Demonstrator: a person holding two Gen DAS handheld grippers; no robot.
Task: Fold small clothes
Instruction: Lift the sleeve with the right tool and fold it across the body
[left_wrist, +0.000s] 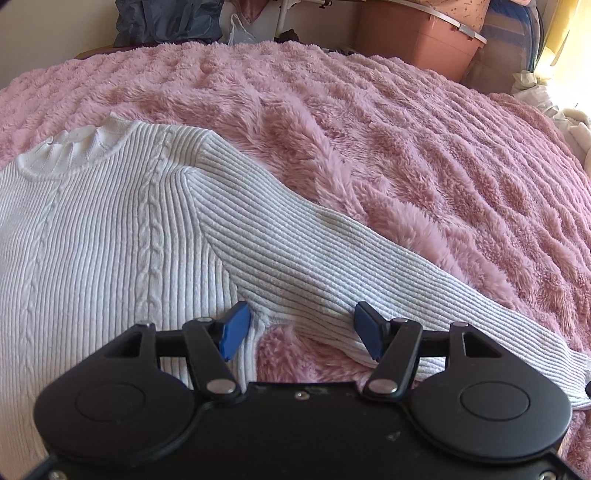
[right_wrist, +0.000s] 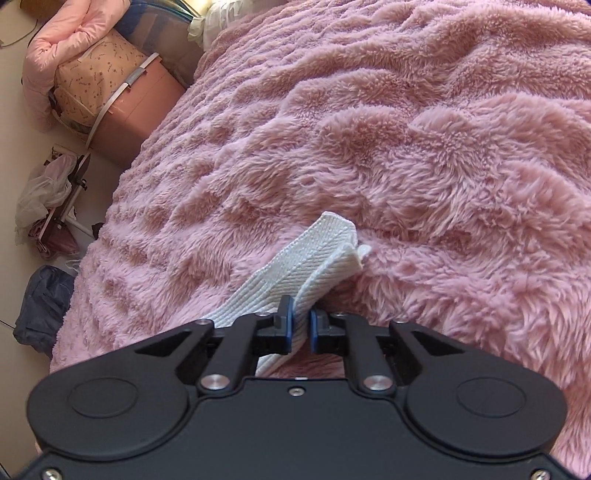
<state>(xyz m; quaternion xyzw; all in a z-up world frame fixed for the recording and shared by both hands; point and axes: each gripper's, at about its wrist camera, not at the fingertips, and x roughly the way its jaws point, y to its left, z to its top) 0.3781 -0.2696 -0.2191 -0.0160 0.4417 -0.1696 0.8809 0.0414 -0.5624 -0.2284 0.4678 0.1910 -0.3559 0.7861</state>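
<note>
A white ribbed sweater (left_wrist: 110, 229) lies flat on a fluffy pink blanket (left_wrist: 406, 155) covering the bed, collar at the far side, one sleeve (left_wrist: 332, 266) stretched out to the right. The left tongs (left_wrist: 301, 328) stand wide open over the armpit, gripping nothing. The right tongs (right_wrist: 300, 325) are pinched closed on the sleeve cuff (right_wrist: 317, 254), its end sticking out beyond them.
</note>
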